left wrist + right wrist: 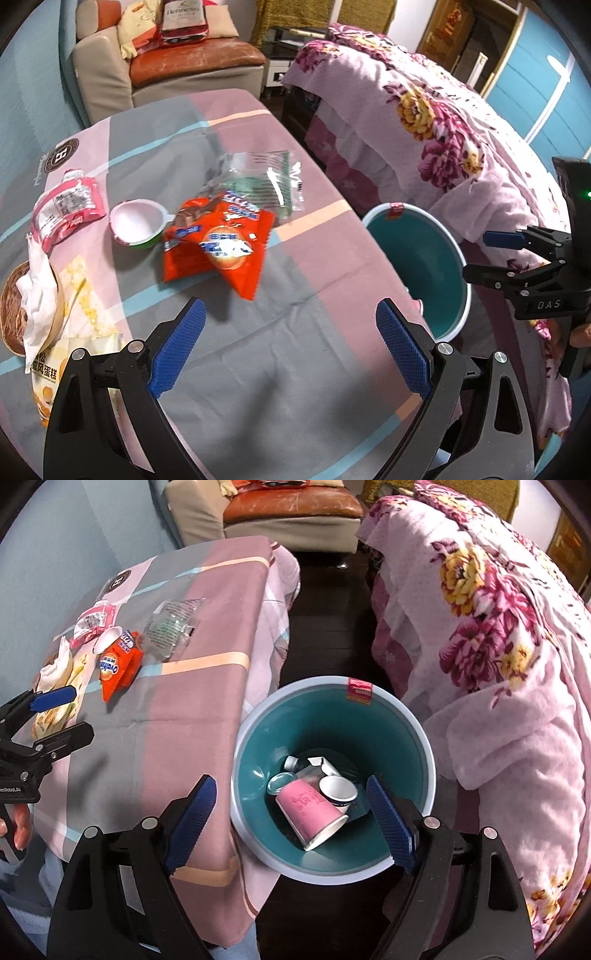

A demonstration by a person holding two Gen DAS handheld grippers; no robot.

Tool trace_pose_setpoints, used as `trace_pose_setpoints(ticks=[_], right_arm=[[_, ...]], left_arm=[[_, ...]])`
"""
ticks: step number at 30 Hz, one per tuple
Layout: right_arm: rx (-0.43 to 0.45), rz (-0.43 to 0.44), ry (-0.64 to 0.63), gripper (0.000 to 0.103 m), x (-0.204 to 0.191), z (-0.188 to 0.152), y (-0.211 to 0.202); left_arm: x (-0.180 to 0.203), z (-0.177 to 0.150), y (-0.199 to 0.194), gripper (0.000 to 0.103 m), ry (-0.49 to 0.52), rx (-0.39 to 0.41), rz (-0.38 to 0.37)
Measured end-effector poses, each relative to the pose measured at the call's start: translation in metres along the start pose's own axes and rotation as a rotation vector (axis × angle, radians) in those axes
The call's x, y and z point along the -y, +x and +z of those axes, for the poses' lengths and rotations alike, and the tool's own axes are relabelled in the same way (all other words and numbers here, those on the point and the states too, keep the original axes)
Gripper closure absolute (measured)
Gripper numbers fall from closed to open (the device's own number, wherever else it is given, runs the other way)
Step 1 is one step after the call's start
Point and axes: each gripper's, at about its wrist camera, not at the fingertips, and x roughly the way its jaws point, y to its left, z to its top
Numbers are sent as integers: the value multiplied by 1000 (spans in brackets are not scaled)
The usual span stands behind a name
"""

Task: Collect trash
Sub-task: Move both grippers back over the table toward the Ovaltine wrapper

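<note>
The left gripper (290, 347) hangs wide open above the worktop (295, 280), facing an orange wrapper (221, 247). The right gripper (291, 821), also wide and empty, hovers over the bin (255, 746) holding a pink cup (310, 808).

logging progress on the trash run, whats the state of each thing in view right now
left tongs: open, empty, above the table
right tongs: open, empty, over the bin
bin: on the floor beside the table, partly filled
pink paper cup: in the bin, on its side
orange snack bag: on the table, crumpled
clear wrapper: on the table, empty
yogurt cup: on the table, tipped
pink pouch: on the table, flattened
</note>
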Motion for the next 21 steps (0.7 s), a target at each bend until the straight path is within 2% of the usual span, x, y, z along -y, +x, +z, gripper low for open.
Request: trace_pose_setpoints(ticks=[15,21], right_arm=[[-38,1,-111,23,-44,39,11],[-45,7,-128,23,-47,51,17]], left_arm=[[-34,6,11,9,-55,-9,19],[-42,15,18,9,-54,-16,28]])
